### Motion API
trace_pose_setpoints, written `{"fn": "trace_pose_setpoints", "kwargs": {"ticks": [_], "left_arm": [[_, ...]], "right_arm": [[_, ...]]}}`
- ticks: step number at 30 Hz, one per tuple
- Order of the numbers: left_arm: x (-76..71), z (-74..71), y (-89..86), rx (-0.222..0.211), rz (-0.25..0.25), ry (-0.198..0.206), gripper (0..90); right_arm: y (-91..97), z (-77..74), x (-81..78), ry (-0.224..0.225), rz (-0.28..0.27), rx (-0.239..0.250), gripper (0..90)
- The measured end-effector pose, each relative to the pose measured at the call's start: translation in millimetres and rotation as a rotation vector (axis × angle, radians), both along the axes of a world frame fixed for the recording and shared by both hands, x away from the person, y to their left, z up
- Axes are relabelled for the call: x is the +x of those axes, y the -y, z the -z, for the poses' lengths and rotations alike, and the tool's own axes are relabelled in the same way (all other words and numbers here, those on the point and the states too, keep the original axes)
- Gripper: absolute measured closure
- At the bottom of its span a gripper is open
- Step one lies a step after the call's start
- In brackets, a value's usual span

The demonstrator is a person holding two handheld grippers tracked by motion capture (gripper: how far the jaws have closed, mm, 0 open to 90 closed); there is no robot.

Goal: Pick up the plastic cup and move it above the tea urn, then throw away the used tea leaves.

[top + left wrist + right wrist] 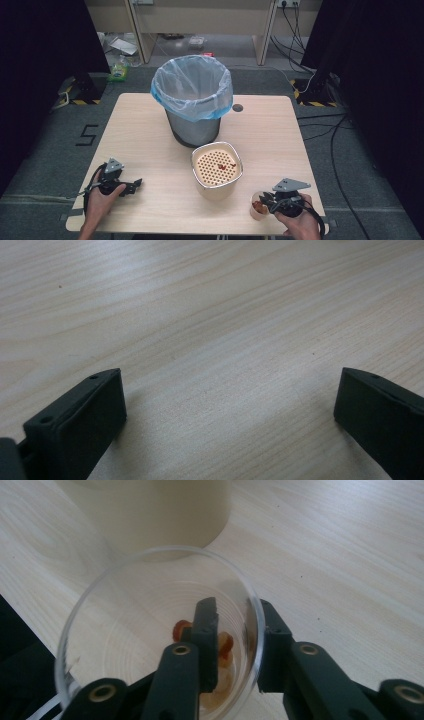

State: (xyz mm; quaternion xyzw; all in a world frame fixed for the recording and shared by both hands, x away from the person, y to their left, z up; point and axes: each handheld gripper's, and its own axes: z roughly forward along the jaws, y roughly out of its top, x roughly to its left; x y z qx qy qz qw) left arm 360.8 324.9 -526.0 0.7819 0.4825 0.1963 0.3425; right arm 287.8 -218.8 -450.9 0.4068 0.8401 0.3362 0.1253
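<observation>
While the right gripper [239, 630] has one finger inside the cup [100, 610] and one outside, the clear wall sits pinched between them, so I'd call that a grip on the rim, narrow and snug. The cup stands upright at the near right corner of the desk [150, 130], with a few reddish bits [226, 645] at the bottom, right under the inner finger.

Left gripper [131, 186] rests low over bare wood at the near left, fingers spread wide, nothing between them.

Just up and left of the cup is the beige tub [217, 170] with a perforated insert, a few red bits already lying on the holes. The right hand is clearly the nearer one, so my guess is the next move is lift and tip toward the tub. Behind the tub stands a bin [192, 100] lined with a blue bag; from here I can't see into it.
</observation>
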Motion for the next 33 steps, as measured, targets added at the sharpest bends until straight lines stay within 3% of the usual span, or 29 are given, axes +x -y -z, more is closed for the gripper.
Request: {"fn": "trace_pose_setpoints", "kwargs": {"ticks": [2, 4, 5, 6, 14, 25, 33], "left_arm": [[0.0, 0.0, 0.0, 0.000, 0.000, 0.000, 0.0], [0.0, 0.0, 0.0, 0.000, 0.000, 0.000, 0.0], [0.0, 0.0, -0.1, 0.001, 0.001, 0.000, 0.0], [0.0, 0.0, 0.0, 0.000, 0.000, 0.000, 0.0], [0.2, -0.1, -0.2, 0.002, 0.000, 0.000, 0.0], [0.4, 0.0, -0.1, 0.000, -0.003, 0.001, 0.0], [0.4, 0.0, -0.1, 0.000, -0.003, 0.000, 0.0]], "right_arm": [[1.0, -0.2, -0.3, -0.001, -0.009, 0.009, 79.5], [1.8, -3.7, -2.3, 0.027, -0.029, 0.029, 85.1], [1.8, -3.7, -2.3, 0.027, -0.029, 0.029, 85.1], [2.3, -6.3, -3.2, 0.057, -0.037, 0.014, 87.1], [9.4, -14.4, 0.5, 0.131, -0.013, 0.012, 87.7], [23.1, -32.0, 19.7, 0.248, 0.046, -0.012, 87.6], [23.3, -47.5, 43.4, 0.365, 0.076, -0.026, 87.4]]}}
